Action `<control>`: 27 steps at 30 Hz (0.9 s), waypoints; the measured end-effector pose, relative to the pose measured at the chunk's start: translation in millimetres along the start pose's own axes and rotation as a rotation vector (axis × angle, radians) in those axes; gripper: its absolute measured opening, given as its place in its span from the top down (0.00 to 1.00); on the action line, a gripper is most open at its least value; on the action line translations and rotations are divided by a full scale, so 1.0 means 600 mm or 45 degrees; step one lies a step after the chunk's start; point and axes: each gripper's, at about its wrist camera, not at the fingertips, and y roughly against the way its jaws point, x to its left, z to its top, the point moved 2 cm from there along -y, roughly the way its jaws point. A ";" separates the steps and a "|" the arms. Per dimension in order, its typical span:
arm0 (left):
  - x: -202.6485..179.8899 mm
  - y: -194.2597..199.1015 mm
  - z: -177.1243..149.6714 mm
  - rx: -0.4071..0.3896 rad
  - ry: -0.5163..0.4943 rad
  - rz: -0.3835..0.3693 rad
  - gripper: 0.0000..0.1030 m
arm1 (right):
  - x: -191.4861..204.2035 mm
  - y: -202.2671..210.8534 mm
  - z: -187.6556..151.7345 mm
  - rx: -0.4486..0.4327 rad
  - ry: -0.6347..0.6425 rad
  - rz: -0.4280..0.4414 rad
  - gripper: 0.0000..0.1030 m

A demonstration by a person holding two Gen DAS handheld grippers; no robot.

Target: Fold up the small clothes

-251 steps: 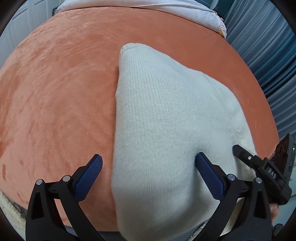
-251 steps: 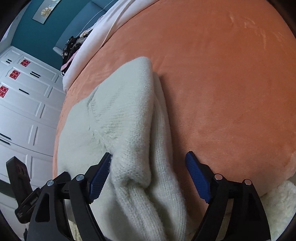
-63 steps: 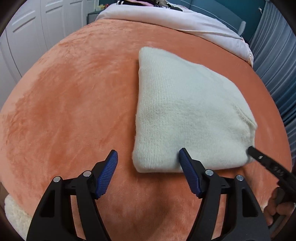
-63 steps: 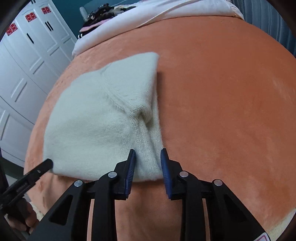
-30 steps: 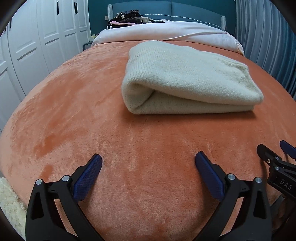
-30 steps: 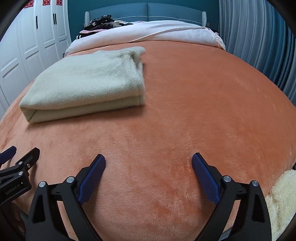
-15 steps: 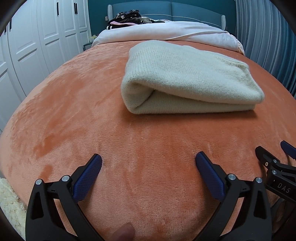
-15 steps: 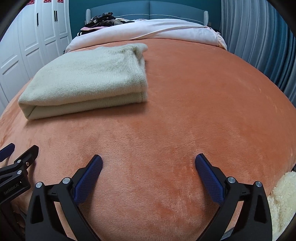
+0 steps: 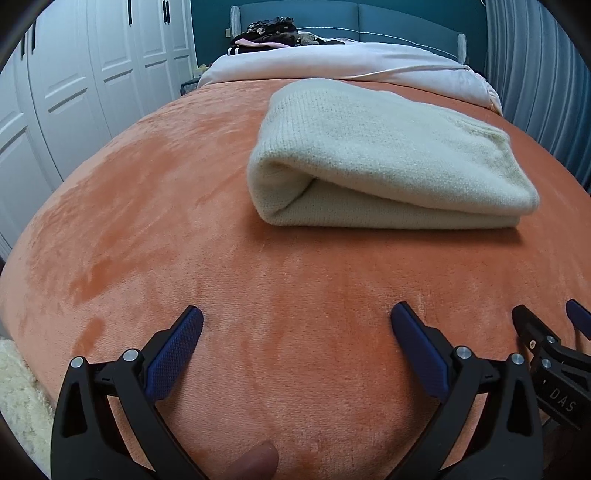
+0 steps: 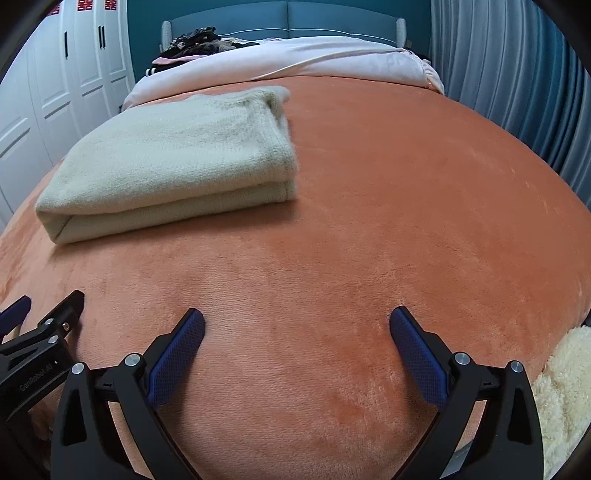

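Observation:
A cream knitted garment (image 9: pixel 384 155) lies folded into a thick rectangle on the orange plush blanket (image 9: pixel 184 206). In the right wrist view the same folded garment (image 10: pixel 173 155) sits at the upper left. My left gripper (image 9: pixel 295 325) is open, low over the blanket's near edge, well short of the garment, with nothing between its blue pads. My right gripper (image 10: pixel 295 325) is open as well, near the front edge and to the right of the garment. Each gripper shows at the edge of the other's view.
A pale pink duvet (image 9: pixel 332 62) and a pile of dark clothes (image 9: pixel 269 31) lie at the bed's far end by the blue headboard. White wardrobe doors (image 9: pixel 74 85) stand left, grey-blue curtains (image 10: pixel 517 74) right. A fluffy cream rug (image 10: pixel 565 387) is below the bed edge.
Over the last seconds both grippers let go of the folded garment, opened and drew back to the bed's near edge. In the last half second they barely moved.

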 end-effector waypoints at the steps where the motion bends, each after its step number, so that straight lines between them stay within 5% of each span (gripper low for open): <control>1: 0.002 -0.001 0.000 -0.001 0.002 0.000 0.04 | 0.002 0.000 -0.001 -0.001 0.000 0.004 0.05; 27: -0.001 -0.003 -0.007 -0.013 0.006 0.005 0.04 | 0.018 -0.003 -0.005 0.005 0.026 0.021 0.05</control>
